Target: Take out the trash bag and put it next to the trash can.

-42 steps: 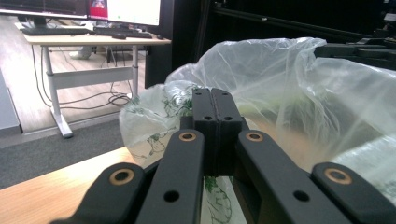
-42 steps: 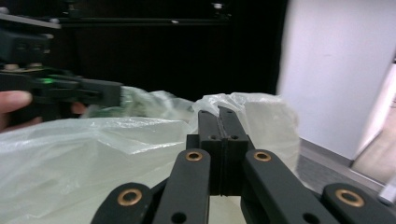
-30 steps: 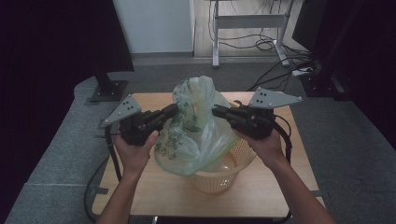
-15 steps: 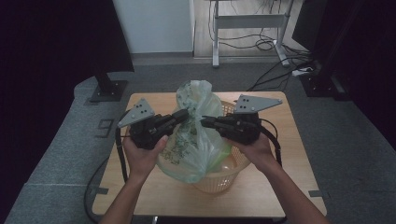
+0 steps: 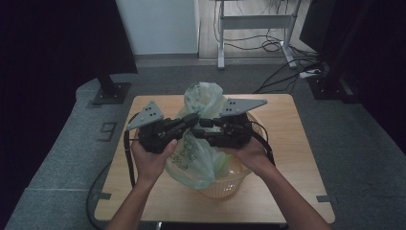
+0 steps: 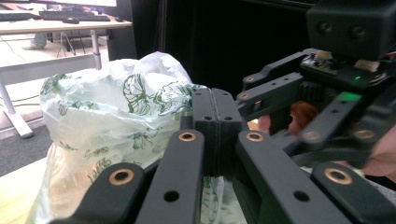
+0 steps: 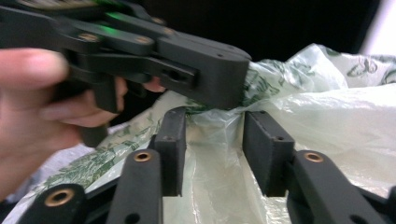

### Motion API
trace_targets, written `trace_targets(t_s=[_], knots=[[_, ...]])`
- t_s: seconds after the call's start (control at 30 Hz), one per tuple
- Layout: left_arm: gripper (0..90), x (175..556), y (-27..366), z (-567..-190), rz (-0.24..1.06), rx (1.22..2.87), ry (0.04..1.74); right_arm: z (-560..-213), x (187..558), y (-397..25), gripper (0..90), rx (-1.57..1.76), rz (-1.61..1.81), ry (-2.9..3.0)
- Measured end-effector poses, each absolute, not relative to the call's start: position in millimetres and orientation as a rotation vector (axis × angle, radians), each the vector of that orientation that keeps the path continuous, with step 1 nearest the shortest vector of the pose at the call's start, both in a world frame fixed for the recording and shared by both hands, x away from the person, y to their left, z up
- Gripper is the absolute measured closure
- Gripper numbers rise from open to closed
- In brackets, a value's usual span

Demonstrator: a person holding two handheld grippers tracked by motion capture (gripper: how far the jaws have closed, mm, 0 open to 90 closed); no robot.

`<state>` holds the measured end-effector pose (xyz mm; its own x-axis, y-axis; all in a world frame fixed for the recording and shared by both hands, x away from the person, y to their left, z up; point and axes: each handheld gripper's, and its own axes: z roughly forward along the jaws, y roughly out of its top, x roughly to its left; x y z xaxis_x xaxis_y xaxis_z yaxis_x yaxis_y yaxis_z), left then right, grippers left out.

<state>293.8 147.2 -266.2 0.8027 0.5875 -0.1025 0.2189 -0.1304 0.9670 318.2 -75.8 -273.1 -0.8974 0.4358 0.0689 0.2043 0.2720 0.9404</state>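
So the plastic bag (image 5: 194,148), pale with green leaf print, sits in a yellowish plastic basket (image 5: 225,184) near the front middle of the wooden table (image 5: 297,158), and its top bunches up high between the two grippers. The left gripper (image 5: 194,118) has its jaws pressed flat together in the left gripper view, pinching a fold of the bag's neck, with the film bunched right up against the pads (image 6: 205,116). The right gripper (image 5: 205,123) comes in from the other side; in the right gripper view its jaws stand a moderate way apart with bag film (image 7: 303,107) running through the gap, not squeezed yet. The two tips nearly meet at the bag's neck, and the left gripper (image 7: 205,70) hangs right across the top of the right one's view, so it blocks a good bit of the bag there.

Around it: a dark monitor stand base (image 5: 111,92) on the grey floor beyond the table's left corner, a metal desk frame (image 5: 253,24) farther back, and cables (image 5: 287,72) on the floor to the right.
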Motion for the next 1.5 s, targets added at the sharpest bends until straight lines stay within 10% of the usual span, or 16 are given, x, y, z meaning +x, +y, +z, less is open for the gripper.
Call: trace_targets(t_s=[0.23,1.0,1.5], knots=[[89.9,295,150,-267,0.324,1.686,0.630,-273,320,-74,88.3,0.612,1.669,2.307],[40.3,292,205,-278,0.341,1.603,0.651,-241,309,-150,89.3,0.600,1.839,2.111],[34.0,287,207,-306,0.314,1.655,0.651,-220,308,-161,89.3,0.574,1.978,1.965]])
